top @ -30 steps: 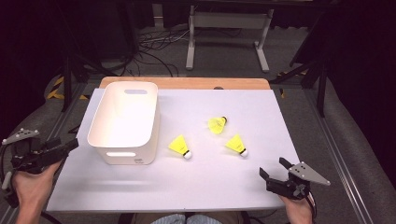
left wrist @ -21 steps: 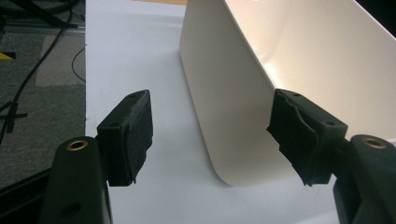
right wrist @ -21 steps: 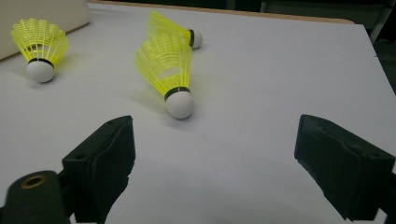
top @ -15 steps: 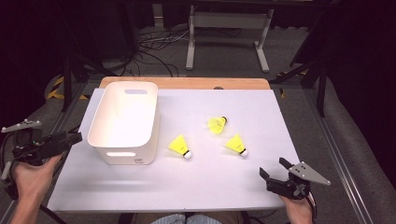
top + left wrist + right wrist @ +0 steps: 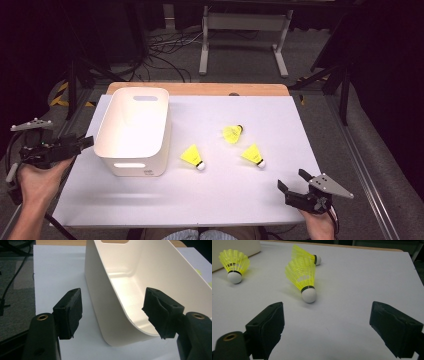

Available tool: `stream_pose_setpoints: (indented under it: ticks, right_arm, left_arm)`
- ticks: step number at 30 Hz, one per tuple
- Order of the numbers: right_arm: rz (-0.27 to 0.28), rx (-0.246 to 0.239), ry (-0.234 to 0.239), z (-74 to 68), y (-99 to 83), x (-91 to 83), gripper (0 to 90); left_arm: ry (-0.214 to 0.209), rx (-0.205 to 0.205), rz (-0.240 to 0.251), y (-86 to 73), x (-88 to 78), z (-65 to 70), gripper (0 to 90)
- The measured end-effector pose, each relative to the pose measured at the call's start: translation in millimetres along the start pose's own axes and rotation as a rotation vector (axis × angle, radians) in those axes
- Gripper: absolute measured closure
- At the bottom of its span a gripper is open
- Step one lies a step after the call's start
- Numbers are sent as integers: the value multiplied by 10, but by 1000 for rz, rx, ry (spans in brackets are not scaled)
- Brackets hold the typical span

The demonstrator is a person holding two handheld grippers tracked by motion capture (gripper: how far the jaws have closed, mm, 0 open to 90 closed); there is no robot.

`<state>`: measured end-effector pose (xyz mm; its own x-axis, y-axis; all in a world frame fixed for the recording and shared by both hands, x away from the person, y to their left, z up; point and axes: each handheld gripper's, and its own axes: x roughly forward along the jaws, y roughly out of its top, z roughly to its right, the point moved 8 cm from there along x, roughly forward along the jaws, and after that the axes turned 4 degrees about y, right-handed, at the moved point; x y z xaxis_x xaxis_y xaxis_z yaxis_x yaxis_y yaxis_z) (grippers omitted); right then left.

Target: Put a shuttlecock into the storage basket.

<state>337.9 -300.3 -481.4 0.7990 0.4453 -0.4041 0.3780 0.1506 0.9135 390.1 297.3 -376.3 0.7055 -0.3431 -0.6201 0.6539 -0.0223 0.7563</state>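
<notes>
A white plastic bin (image 5: 134, 131) stands on the left half of the white table sheet (image 5: 215, 200). Three yellow shuttlecocks lie to its right: one near the bin (image 5: 192, 157), one farther back (image 5: 232, 134), one to the right (image 5: 252, 155). My left gripper (image 5: 86, 143) hovers at the bin's left side, open; in the left gripper view the bin's near wall (image 5: 117, 315) shows ahead between the open jaws (image 5: 112, 293), untouched. My right gripper (image 5: 291, 180) rests open at the front right. Its own view (image 5: 328, 307) faces the closest shuttlecock (image 5: 303, 277), with two others (image 5: 234, 262) (image 5: 305, 255) beyond.
A wooden tabletop edge (image 5: 200, 89) runs along the back of the sheet. Cables (image 5: 160, 55) and a metal stand (image 5: 245, 30) lie on the floor beyond. Bare sheet spreads along the front between the hands.
My left gripper has risen and moved closer to the bin's left wall. The right gripper, the bin and the shuttlecocks have stayed put.
</notes>
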Motion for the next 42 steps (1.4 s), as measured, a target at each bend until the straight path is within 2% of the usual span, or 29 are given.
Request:
stream_pose_setpoints:
  ticks: [5,9,17,22,34,42]
  right_arm:
    - [-2,-2,2,-2,-1,0,130]
    - [-2,0,4,-2,-2,-2,130]
    - [-5,-4,8,-10,-6,3,131]
    - [-7,-4,10,-12,-7,5,131]
    - [-8,-3,13,-13,-9,6,131]
    - [-7,0,15,-12,-8,5,132]
  left_arm:
    - [-6,6,-6,55,16,62,316]
    - [-34,15,-11,109,45,154,321]
    - [-39,40,-28,155,61,231,327]
    - [-56,54,-36,197,62,325,331]
    - [-76,116,-72,277,166,529,340]
    - [-97,137,-86,304,235,649,340]
